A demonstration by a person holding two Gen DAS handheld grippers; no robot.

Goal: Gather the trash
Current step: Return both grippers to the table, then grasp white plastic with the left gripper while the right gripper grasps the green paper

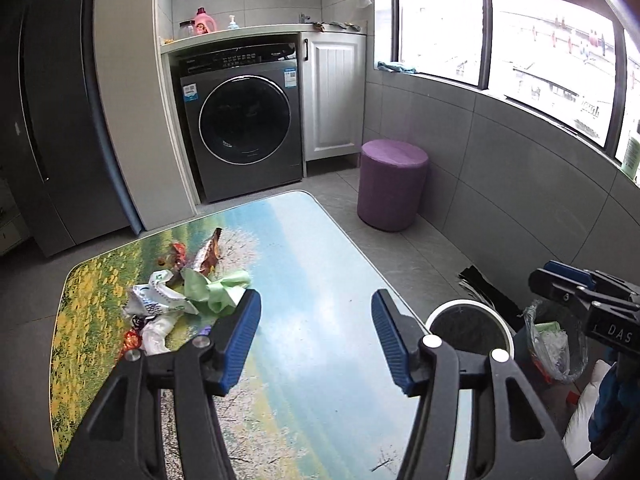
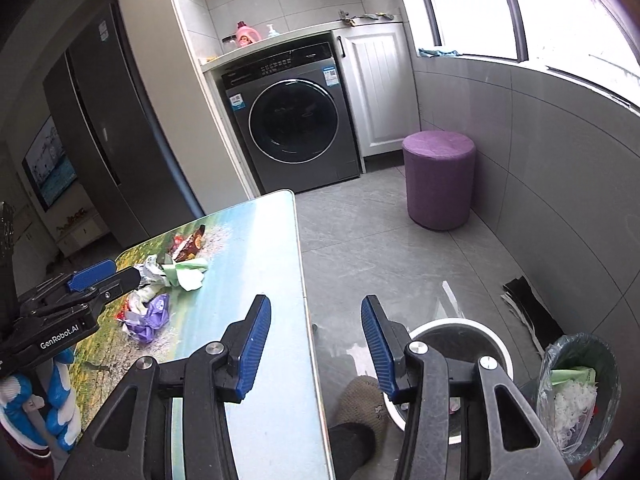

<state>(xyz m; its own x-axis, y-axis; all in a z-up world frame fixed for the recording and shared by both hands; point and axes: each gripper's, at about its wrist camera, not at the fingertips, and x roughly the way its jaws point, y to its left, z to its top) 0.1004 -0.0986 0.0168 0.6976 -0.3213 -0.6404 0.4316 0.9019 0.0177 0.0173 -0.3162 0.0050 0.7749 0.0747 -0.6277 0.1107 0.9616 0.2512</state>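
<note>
Trash [image 1: 176, 300] lies on table [image 1: 320, 264]; left gripper [image 1: 316, 312] and right gripper [image 2: 316, 320] gape, holding nothing

My left gripper [image 1: 316, 336] and right gripper [image 2: 316, 344] look alike: black skeletal arms with triangular cut-outs, silver round pivot screws and ribbed blue pads [image 2: 254, 354]. White lettering marks their black housings. My sleeve [image 2: 60, 396] is blue and white.

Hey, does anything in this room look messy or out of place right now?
Yes. A heap of crumpled wrappers and plastic litters the printed table near its far left side, while the lined trash bin stands on the floor to the table's right. Black sheets also lie loose on the floor.
</note>
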